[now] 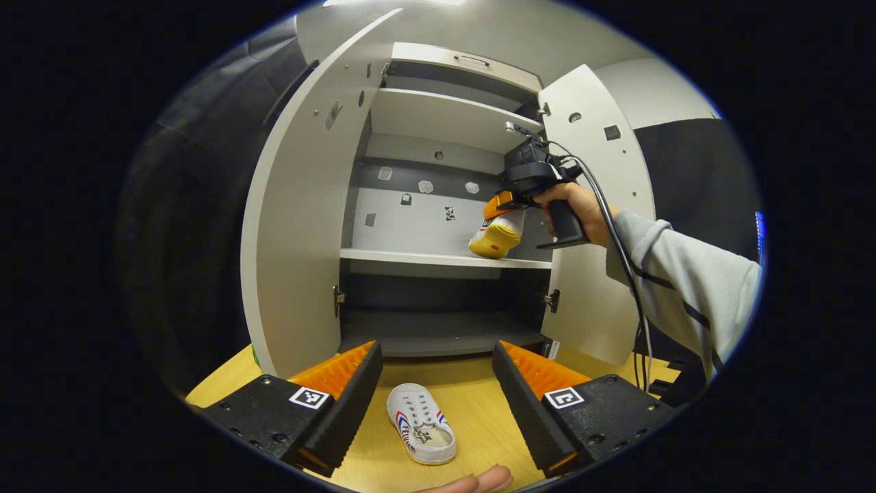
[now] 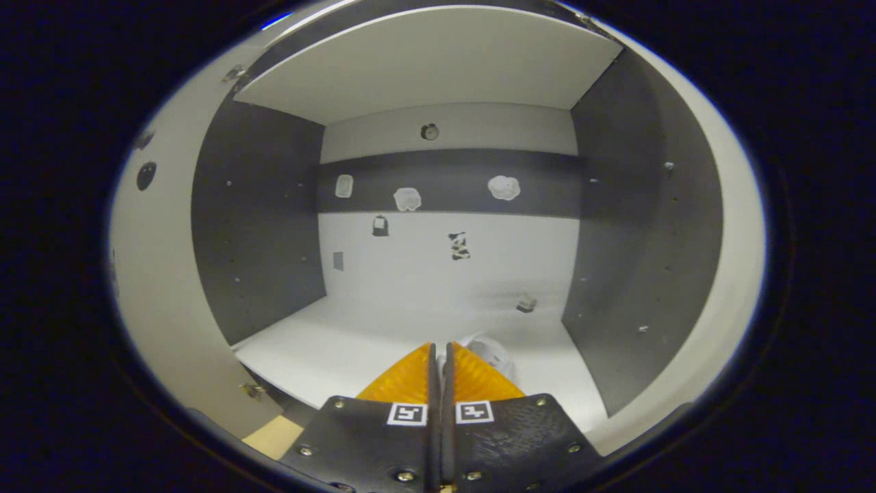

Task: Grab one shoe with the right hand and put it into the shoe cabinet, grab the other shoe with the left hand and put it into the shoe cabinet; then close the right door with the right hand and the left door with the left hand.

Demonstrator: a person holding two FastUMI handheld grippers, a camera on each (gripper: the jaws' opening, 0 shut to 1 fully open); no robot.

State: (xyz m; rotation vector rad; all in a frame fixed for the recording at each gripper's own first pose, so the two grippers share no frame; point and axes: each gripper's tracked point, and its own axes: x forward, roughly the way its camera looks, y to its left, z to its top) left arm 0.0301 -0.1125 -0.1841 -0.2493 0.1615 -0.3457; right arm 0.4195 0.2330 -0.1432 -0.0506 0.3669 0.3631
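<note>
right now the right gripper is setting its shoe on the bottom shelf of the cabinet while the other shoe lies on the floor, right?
Not the bottom shelf. The left gripper view shows the right gripper setting its shoe on the middle shelf. The other shoe does lie on the floor.

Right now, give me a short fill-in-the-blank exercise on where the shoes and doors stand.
1. The right gripper holds one shoe over the cabinet's ____ shelf.
2. The other shoe lies on the ____, sole down.
3. Both cabinet doors stand ____.
4. The left gripper is ____, holding nothing.

Missing words: middle; floor; open; open
</note>
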